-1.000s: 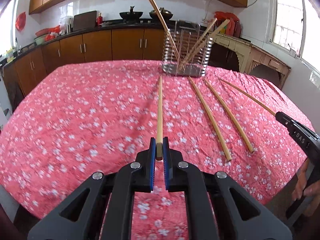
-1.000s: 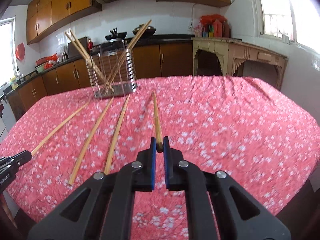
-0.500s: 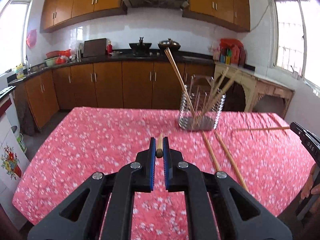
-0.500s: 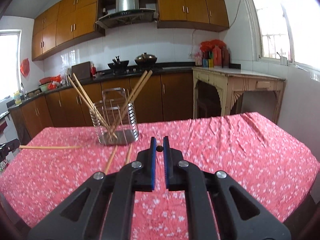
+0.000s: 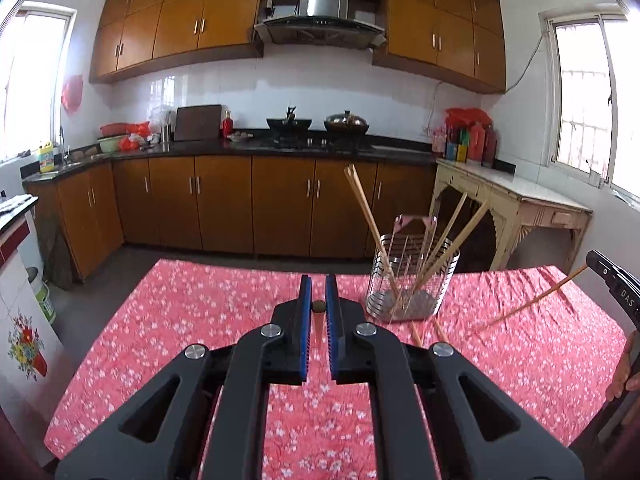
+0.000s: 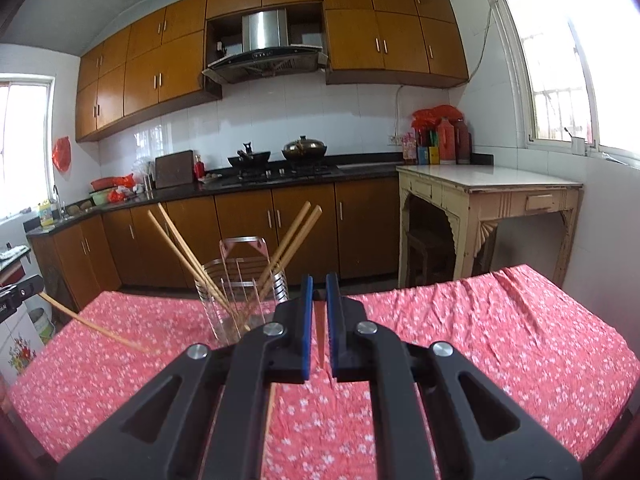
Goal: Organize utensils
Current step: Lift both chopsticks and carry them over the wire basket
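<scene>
My left gripper (image 5: 319, 304) is shut on a wooden chopstick (image 5: 319, 307), seen end-on and hanging down between the pads. My right gripper (image 6: 319, 300) is shut on another chopstick (image 6: 320, 340), also pointing down. Each held chopstick shows in the other view: the right one (image 5: 532, 302) and the left one (image 6: 96, 328), tilted above the cloth. The wire utensil holder (image 5: 412, 280) stands on the red floral tablecloth (image 5: 200, 320) with several chopsticks leaning in it; it is ahead and right of the left gripper, ahead and left of the right gripper (image 6: 240, 296).
Two chopsticks (image 5: 416, 334) lie on the cloth just in front of the holder, mostly hidden by my left gripper. A cream side table (image 6: 488, 200) stands at the right past the table edge. Kitchen cabinets and stove (image 5: 296, 144) run along the back wall.
Both grippers have lifted their chopsticks off the tablecloth and tipped them from lying flat to pointing downward. The views have risen well above the table.
</scene>
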Demonstrator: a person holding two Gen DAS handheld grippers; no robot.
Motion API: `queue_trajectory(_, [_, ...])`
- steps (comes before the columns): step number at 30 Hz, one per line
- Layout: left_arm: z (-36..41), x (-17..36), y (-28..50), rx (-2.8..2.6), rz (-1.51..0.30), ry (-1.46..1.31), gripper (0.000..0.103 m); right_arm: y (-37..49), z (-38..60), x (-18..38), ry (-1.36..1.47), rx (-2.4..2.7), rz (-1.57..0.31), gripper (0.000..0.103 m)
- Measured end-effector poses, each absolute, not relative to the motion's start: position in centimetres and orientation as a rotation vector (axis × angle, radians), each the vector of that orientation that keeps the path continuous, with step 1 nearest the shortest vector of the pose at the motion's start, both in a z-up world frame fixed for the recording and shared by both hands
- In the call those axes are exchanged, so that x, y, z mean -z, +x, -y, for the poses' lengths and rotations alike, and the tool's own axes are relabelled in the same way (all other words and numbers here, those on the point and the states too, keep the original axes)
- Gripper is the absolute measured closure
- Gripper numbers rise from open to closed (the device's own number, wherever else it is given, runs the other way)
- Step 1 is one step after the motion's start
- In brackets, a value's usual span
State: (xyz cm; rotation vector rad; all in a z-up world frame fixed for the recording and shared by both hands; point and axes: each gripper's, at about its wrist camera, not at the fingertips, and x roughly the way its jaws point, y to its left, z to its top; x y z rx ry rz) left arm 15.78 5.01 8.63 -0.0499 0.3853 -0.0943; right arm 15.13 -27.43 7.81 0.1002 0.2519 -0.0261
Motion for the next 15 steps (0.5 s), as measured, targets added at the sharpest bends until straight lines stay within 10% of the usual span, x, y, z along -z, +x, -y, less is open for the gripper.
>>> queue_trajectory(15, [-3.4,-12.1,17.6,0.15,-0.343,-0.056,0.096,17.4,25.9,-13.5,0.103,-0.043,-0.174,0.095])
